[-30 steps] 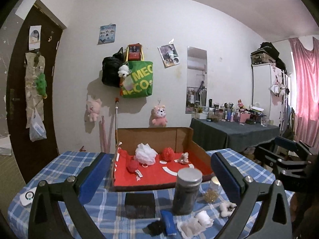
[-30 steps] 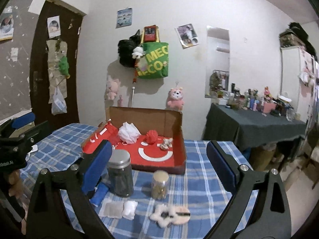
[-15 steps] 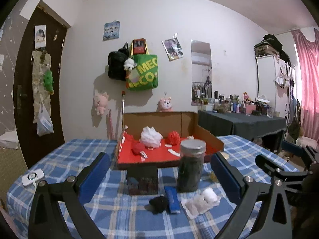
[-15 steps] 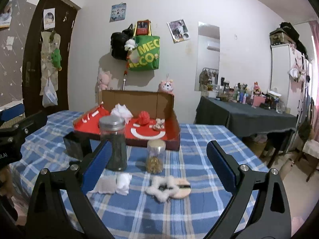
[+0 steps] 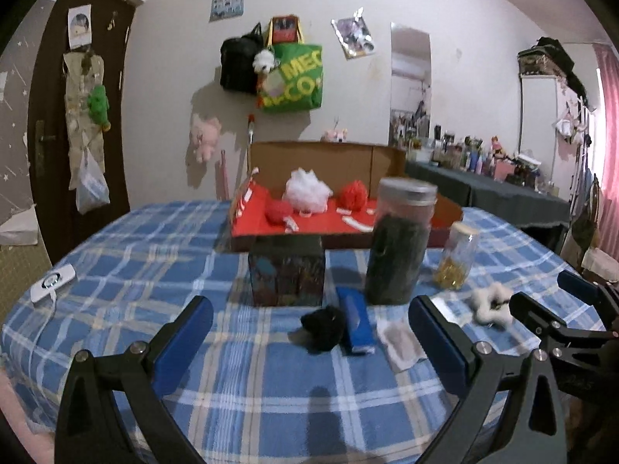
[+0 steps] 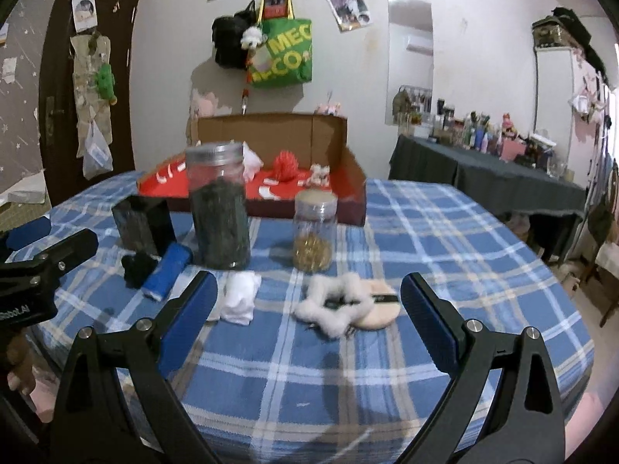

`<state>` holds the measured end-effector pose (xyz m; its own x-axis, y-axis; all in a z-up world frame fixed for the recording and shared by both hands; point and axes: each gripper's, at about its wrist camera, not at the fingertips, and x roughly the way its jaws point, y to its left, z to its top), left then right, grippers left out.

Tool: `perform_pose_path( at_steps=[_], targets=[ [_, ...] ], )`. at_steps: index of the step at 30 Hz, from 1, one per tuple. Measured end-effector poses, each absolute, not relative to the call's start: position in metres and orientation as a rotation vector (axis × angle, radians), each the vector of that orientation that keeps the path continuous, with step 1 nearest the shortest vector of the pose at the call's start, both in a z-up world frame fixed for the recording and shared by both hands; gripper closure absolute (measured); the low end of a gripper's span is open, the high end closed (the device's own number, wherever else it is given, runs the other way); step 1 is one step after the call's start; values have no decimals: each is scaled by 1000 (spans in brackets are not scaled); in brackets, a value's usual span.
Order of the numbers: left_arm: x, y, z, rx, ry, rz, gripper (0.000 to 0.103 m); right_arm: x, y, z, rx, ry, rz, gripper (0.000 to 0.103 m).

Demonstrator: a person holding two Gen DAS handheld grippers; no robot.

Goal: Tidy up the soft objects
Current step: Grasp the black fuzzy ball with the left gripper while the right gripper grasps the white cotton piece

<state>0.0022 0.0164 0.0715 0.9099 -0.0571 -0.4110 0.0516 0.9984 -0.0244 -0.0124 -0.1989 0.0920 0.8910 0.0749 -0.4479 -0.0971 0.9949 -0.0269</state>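
Note:
A cardboard box with a red floor [image 5: 309, 224] [image 6: 356, 197] stands at the back of the blue checked table; it holds a white pouf [image 5: 307, 190] and red poufs [image 5: 353, 193]. On the cloth lie a black fluffy piece [image 5: 323, 328] [image 6: 137, 265], a white folded cloth [image 6: 240, 297] [image 5: 400, 342], a white fluffy scrunchie [image 6: 332, 303] [image 5: 491, 303] and a beige powder puff [image 6: 377, 305]. My left gripper [image 5: 309, 340] is open and empty just before the black piece. My right gripper [image 6: 309, 305] is open and empty, with the scrunchie between its fingers.
A tall dark-filled jar [image 5: 402, 239] [image 6: 218, 205], a small jar of gold bits [image 5: 458, 257] [image 6: 313, 232], a dark printed box [image 5: 286, 270] and a blue bar [image 5: 356, 319] stand among the soft things. A white device [image 5: 52, 282] lies at the left edge.
Both grippers have pulled back and dropped lower toward the table's near edge. The soft pieces now lie closer between the fingers. Both stay open and empty.

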Motion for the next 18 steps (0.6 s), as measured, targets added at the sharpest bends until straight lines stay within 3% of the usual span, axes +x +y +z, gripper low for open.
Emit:
perform_pose_path(
  at_steps=[18],
  targets=[
    [34, 26, 52, -24, 563, -63, 0, 11, -181, 72, -47, 571, 150, 6]
  ],
)
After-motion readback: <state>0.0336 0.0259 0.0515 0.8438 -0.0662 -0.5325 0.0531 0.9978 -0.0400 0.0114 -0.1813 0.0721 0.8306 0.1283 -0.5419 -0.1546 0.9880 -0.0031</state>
